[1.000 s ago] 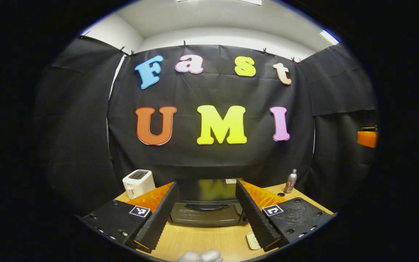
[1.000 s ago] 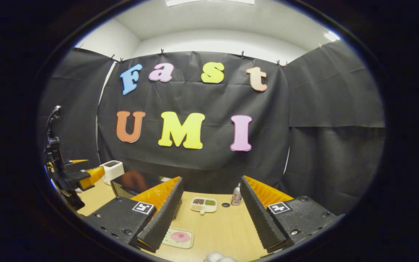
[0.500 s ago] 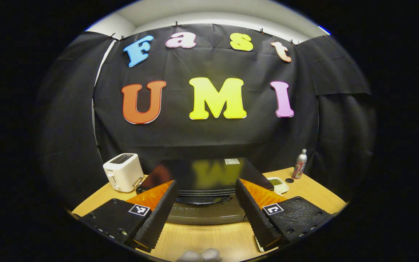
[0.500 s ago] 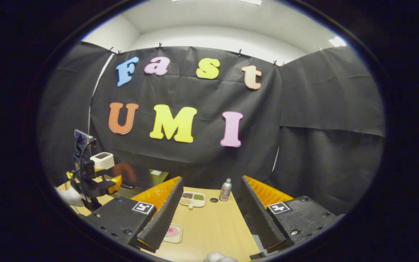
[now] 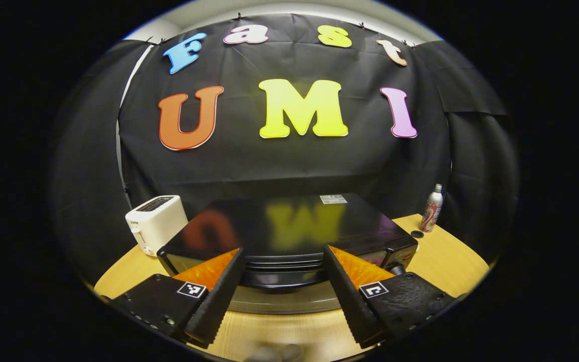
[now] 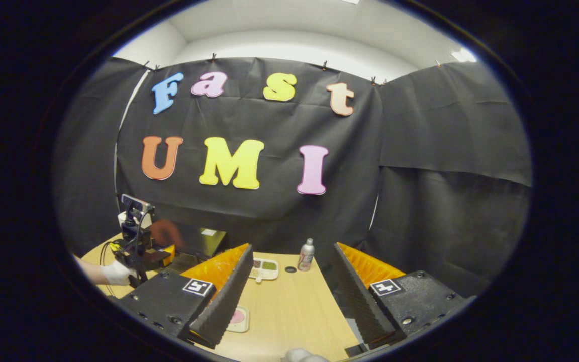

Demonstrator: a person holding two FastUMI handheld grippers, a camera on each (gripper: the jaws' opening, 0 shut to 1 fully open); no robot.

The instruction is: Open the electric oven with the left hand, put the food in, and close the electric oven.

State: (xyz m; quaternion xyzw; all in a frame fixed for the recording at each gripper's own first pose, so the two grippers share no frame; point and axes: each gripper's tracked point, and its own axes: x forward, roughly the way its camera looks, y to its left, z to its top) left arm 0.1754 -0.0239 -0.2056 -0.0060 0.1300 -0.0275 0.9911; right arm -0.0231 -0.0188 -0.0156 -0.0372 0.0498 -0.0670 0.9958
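My left gripper (image 5: 282,296), jaws wide, faces the oven (image 5: 289,236) at lower centre; approaching too high, my fingers could miss its handle.

In the right gripper view the right tongs (image 6: 289,296) hang spread wide above the wooden tabletop (image 6: 294,317), with a divided tray (image 6: 264,268) and a bottle (image 6: 306,254) beyond them, a pink-centred plate (image 6: 238,319) by one finger, and the left tongs (image 6: 159,255) at the black oven (image 6: 196,244).

The wooden table (image 6: 289,311) carries the oven (image 5: 289,226), a toaster (image 5: 155,223), a bottle (image 6: 306,255) and what look like two food trays (image 6: 264,269).
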